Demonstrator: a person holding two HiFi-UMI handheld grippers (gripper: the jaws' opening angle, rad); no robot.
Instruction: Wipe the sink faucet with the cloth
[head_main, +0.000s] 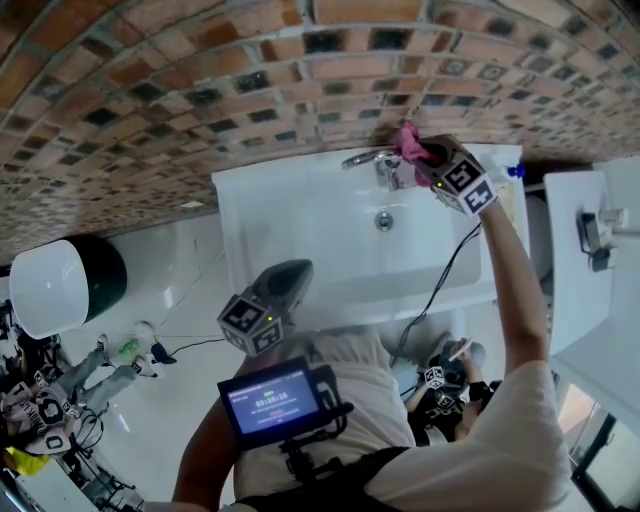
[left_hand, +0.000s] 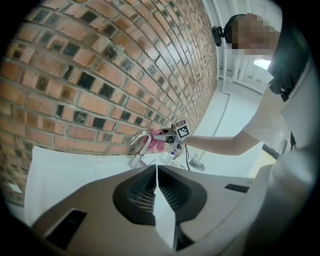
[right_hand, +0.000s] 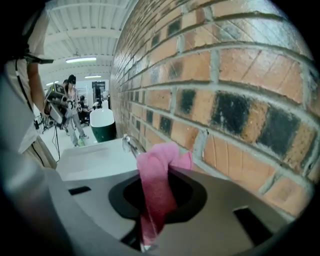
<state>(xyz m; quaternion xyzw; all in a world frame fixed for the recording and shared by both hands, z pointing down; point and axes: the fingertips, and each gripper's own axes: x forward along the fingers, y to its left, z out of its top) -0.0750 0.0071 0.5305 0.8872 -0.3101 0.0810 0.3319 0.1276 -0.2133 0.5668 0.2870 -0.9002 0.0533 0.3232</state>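
A chrome faucet (head_main: 372, 160) curves over the white sink (head_main: 300, 235) against the brick wall. My right gripper (head_main: 432, 158) is shut on a pink cloth (head_main: 407, 141), and the cloth lies against the faucet's right side near its base. In the right gripper view the cloth (right_hand: 156, 192) is pinched between the jaws, with the faucet spout (right_hand: 131, 145) just beyond it. My left gripper (head_main: 285, 283) hangs at the sink's front edge, shut with nothing in it. From the left gripper view I see the faucet (left_hand: 140, 145), the cloth (left_hand: 159, 141) and the right gripper (left_hand: 170, 138) far ahead.
A drain hole (head_main: 384, 220) sits mid-basin. A bottle with a blue cap (head_main: 514, 172) stands at the sink's right end. A green-and-white tub (head_main: 62, 282) stands on the floor at left, a white counter (head_main: 590, 262) at right. Cables and gear lie on the floor.
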